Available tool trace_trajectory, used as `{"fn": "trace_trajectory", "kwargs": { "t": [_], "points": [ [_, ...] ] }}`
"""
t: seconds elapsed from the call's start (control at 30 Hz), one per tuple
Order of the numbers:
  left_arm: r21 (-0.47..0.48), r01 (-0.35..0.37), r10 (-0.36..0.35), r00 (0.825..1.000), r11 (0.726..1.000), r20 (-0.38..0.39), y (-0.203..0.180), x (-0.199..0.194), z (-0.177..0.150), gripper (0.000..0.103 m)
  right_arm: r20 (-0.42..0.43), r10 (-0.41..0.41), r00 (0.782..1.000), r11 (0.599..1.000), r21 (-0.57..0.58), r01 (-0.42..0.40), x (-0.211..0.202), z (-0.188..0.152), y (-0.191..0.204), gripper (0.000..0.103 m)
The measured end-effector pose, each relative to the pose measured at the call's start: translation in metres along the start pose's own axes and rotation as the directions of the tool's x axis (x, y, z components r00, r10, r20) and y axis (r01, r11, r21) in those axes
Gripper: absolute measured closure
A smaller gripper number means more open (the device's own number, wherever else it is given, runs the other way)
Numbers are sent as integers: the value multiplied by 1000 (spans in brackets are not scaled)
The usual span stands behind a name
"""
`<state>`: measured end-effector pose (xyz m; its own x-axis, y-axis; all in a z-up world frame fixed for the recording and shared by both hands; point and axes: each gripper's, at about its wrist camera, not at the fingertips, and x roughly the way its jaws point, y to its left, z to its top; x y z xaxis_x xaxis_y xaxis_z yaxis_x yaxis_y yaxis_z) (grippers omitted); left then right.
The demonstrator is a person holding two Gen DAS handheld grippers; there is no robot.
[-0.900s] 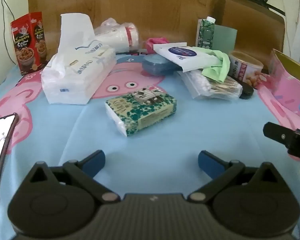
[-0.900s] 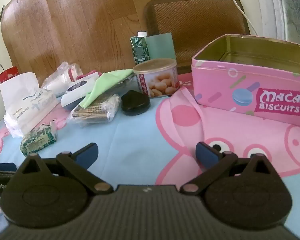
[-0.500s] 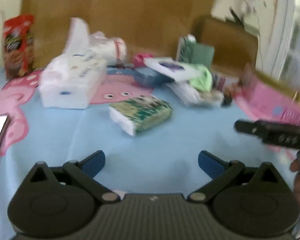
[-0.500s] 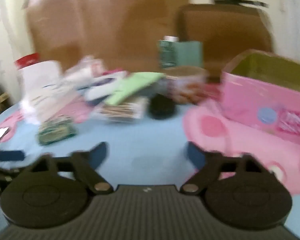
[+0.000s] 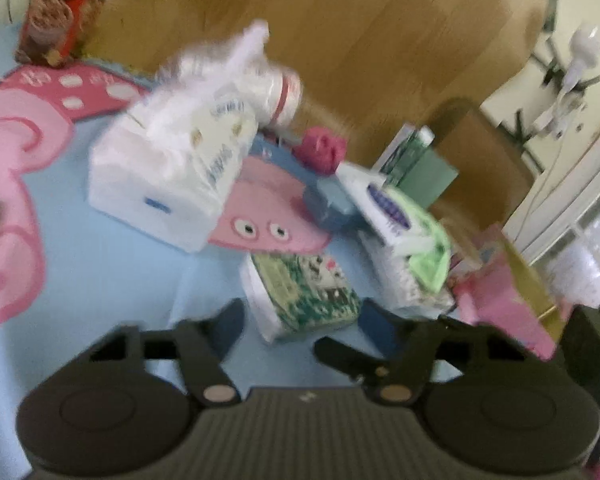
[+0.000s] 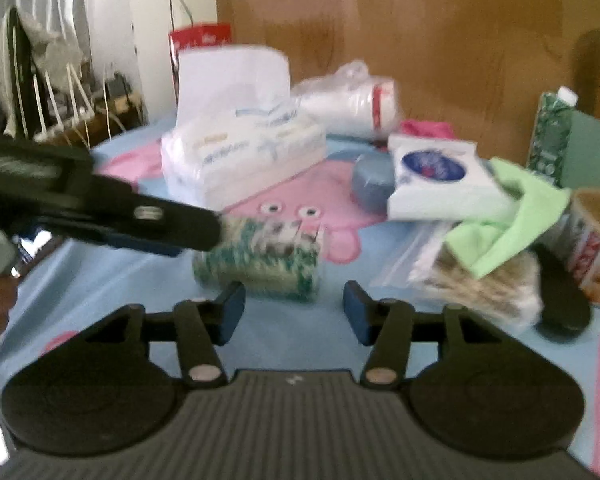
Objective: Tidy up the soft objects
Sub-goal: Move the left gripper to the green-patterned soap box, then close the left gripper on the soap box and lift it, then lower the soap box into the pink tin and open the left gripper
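Note:
A small green-patterned tissue pack [image 5: 300, 292] [image 6: 260, 264] lies on the blue cartoon tablecloth [image 5: 120, 280]. My left gripper [image 5: 302, 320] is tilted, and its blue fingertips [image 5: 234, 316] closely flank the pack's near end without clearly pressing it. In the right wrist view that left gripper [image 6: 216, 232] reaches in from the left, its tip at the pack's left end. My right gripper [image 6: 294, 312] is open and empty, just short of the pack. Both views are blurred.
Behind stand a big white tissue pack [image 6: 240, 156], wrapped cups [image 6: 352, 108], a wipes pack [image 6: 440, 176], a green cloth [image 6: 508, 220], a bag of swabs [image 6: 480, 284] and a nut can [image 6: 596, 248]. A pink tin [image 5: 512, 292] sits right, a wooden board [image 6: 420, 20] behind.
Both grippers have swung toward the green tissue pack. The left one moved forward, tilted and narrowed its jaws around the pack's end. The right one turned left, away from the pink tin.

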<state>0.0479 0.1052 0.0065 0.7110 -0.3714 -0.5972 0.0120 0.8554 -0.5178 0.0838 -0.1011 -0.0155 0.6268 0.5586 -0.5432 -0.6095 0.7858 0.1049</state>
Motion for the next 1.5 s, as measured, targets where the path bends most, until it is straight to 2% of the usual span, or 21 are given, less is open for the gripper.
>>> {"fn": "trace_trajectory", "kwargs": {
  "t": [0.03,0.1,0.2,0.3,0.4,0.47,0.57,0.63,0.7,0.73,0.77,0.8,0.9,0.97,1.07,1.2,1.27,1.33,1.4,1.43,1.5],
  "points": [
    [-5,12,-12,1000,1000,-28,-2,8,-2,62,7,1,1000,1000,-17,-1,-2,-1,2,52],
    [38,-7,7,1000,999,-10,-12,11,-11,62,43,-23,999,999,-39,25,-20,-6,9,51],
    [81,49,-45,998,996,-53,-28,13,-23,62,68,-99,993,991,-79,104,-41,-17,20,49],
    [165,99,-82,991,981,-107,-51,13,-40,57,64,-115,991,992,-54,118,-76,-38,20,49],
    [252,174,-137,978,952,-156,-77,17,-58,51,44,-137,990,990,-7,137,-101,-59,13,48],
    [289,215,-165,968,933,-188,-93,22,-63,37,29,-162,986,987,21,161,-104,-68,8,42],
    [331,197,-148,975,923,-168,-106,21,-62,22,43,-208,977,978,30,206,-112,-73,-4,30],
    [322,178,-136,980,930,-147,-106,19,-59,22,44,-215,976,976,27,214,-110,-69,-9,28],
    [279,174,-134,978,944,-158,-103,20,-52,29,41,-186,982,983,14,185,-104,-65,-16,24],
    [264,180,-135,974,948,-179,-103,25,-50,41,32,-175,984,985,10,174,-99,-65,-14,24],
    [260,190,-135,967,947,-216,-105,32,-49,54,25,-166,986,986,13,165,-92,-62,-15,28],
    [268,186,-120,962,945,-246,-109,41,-48,59,23,-153,988,988,19,153,-86,-62,-15,36],
    [396,132,-62,981,909,-185,-137,41,-51,59,68,-203,977,979,35,201,-81,-58,-8,39],
    [441,164,-100,981,882,-164,-158,39,-44,59,147,-263,953,964,80,254,-94,-63,-11,39],
    [478,236,-184,971,846,-153,-193,48,-34,56,235,-379,895,925,115,362,-117,-63,-26,39],
    [550,293,-261,955,782,-138,-251,76,-29,52,270,-553,788,833,202,516,-144,-54,-63,39],
    [555,317,-293,947,769,-136,-271,88,-30,41,264,-640,722,768,248,590,-151,-49,-85,39],
    [554,289,-285,954,780,-96,-279,94,-32,40,220,-731,646,681,299,668,-154,-45,-111,34],
    [521,290,-285,954,803,-92,-268,97,-30,40,190,-774,604,627,361,690,-164,-47,-131,31],
    [500,299,-292,952,813,-95,-258,95,-29,40,175,-784,596,611,392,688,-167,-49,-139,31],
    [468,296,-293,953,833,-81,-230,85,-26,40,179,-776,605,613,442,655,-177,-56,-143,32]
  ]
}}
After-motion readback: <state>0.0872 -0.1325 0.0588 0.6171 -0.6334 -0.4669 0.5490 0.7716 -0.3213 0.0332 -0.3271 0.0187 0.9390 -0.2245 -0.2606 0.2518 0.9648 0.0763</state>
